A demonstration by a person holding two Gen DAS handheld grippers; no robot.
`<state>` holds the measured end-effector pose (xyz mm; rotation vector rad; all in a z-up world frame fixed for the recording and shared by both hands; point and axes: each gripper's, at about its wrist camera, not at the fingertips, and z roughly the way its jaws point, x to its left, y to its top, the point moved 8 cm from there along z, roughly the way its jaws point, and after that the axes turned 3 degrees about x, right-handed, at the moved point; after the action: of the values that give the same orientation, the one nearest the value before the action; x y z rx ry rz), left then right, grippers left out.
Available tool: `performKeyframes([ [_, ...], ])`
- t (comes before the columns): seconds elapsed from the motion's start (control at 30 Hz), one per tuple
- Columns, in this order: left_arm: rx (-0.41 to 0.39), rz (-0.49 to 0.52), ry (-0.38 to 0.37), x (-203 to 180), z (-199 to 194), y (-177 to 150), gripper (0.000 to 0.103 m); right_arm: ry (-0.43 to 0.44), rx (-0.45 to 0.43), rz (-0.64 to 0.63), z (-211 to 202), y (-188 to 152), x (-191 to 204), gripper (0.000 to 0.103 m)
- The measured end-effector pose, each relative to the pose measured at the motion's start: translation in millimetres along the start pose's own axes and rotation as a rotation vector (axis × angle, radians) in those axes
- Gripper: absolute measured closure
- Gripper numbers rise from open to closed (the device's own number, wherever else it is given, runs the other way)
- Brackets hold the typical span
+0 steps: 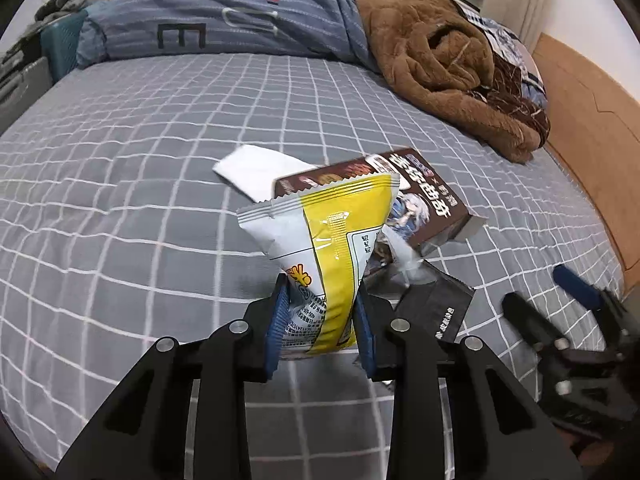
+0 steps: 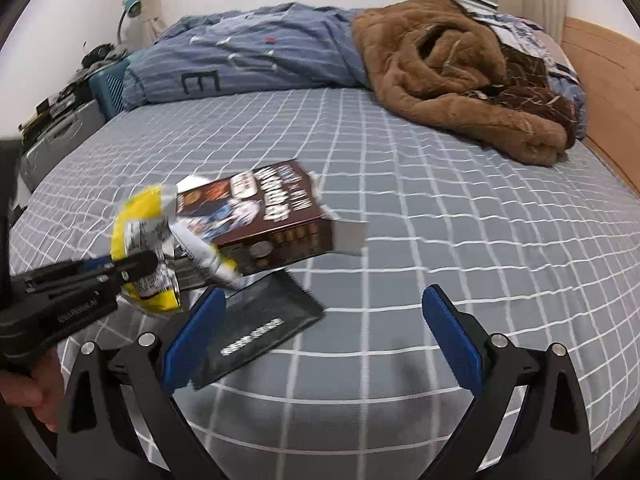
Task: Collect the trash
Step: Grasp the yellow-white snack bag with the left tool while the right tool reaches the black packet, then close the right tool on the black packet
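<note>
We look along two hand-held tools over a bed (image 1: 120, 128) covered with a grey sheet crossed by white grid lines.

Our left tool (image 1: 320, 312) is clamped on a yellow and white snack bag (image 1: 320, 232), its blue pads (image 1: 276, 328) pressing the bag's lower end from both sides. The bag stands up from the tool, its crimped top edge away from us. In the right wrist view the same tool (image 2: 136, 268) enters from the left edge with the snack bag (image 2: 140, 232) in its grip, and part of a hand (image 2: 40, 396) shows beneath it.

Just beyond the bag, near the middle of the bed, lies a brown snack box (image 1: 424, 196) with printed characters and cartoon art, one end flap open. A white tissue (image 1: 256, 168) lies flat just behind the box and bag, toward the far edge of the bed. A flat black packet (image 1: 436, 308) with small white lettering lies on the sheet next to the box, toward the near edge.

Our right tool (image 2: 324, 328) has its two blue pads (image 2: 452, 340) wide apart with nothing pressed between them. Its left pad lies over the near corner of the black packet (image 2: 256, 328); we cannot tell whether it touches. The brown box (image 2: 260, 220) sits just past the packet.

At the far edge of the bed a blue striped duvet (image 1: 224, 16) is heaped, and a brown fleece blanket (image 1: 440, 68) is bunched in the far right corner beside a wooden bed frame (image 1: 592, 120).
</note>
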<state>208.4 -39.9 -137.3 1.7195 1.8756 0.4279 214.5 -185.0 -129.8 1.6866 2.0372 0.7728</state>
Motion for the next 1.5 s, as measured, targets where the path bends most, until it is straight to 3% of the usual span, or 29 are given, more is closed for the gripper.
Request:
performKeyframes([
  [0.4, -0.029, -0.048, 0.05, 61.2, -27.3, 3.5, 0.073, -0.019, 0.15, 0.051, 48.9, -19.7, 51.0, 0.009],
  [0.6, -0.026, -0.06, 0.059, 80.4, -31.2, -0.3, 0.073, -0.023, 0.185, 0.068, 63.5, -24.6, 61.4, 0.023],
  [0.7, -0.029, -0.063, 0.059, 84.3, -33.6, -0.5, 0.073, -0.031, 0.18, 0.06, 64.0, -22.9, 64.0, 0.039],
  [0.77, -0.03, -0.067, 0.059, 86.4, -34.7, -0.5, 0.073, -0.024, 0.184, 0.052, 64.6, -22.1, 65.8, 0.059],
  [0.8, -0.03, -0.068, 0.058, 86.8, -34.9, -0.6, 0.073, -0.031, 0.187, 0.044, 64.6, -22.0, 66.5, 0.064],
  [0.83, -0.031, -0.068, 0.058, 86.7, -35.1, -0.6, 0.073, -0.041, 0.193, 0.036, 65.3, -22.3, 66.2, 0.078],
  [0.87, -0.031, -0.067, 0.058, 86.0, -35.0, -0.3, 0.073, -0.041, 0.2, 0.037, 66.0, -23.1, 65.3, 0.1],
  [0.93, -0.032, -0.066, 0.057, 83.7, -35.0, -0.4, 0.073, -0.014, 0.213, 0.064, 66.9, -24.3, 62.2, 0.103],
  [1.13, -0.034, -0.06, 0.055, 80.2, -35.1, -0.9, 0.073, 0.053, 0.208, 0.124, 58.8, -17.6, 48.4, 0.103],
  [1.3, -0.039, -0.065, 0.052, 81.1, -35.8, 0.1, 0.073, 0.042, 0.229, 0.153, 58.1, -17.9, 31.8, 0.099],
  [1.33, -0.04, -0.066, 0.05, 81.0, -36.1, 0.4, 0.073, 0.038, 0.23, 0.153, 58.5, -18.1, 30.9, 0.085],
  [1.37, -0.041, -0.066, 0.048, 80.6, -36.4, 0.6, 0.073, 0.036, 0.223, 0.158, 57.8, -18.0, 30.8, 0.062],
  [1.43, -0.043, -0.065, 0.047, 79.7, -36.8, 0.8, 0.073, 0.01, 0.202, 0.17, 55.3, -16.1, 31.5, 0.039],
  [1.5, -0.045, -0.062, 0.048, 78.7, -37.3, 0.2, 0.073, 0.001, 0.218, 0.171, 59.9, -18.5, 35.7, 0.037],
])
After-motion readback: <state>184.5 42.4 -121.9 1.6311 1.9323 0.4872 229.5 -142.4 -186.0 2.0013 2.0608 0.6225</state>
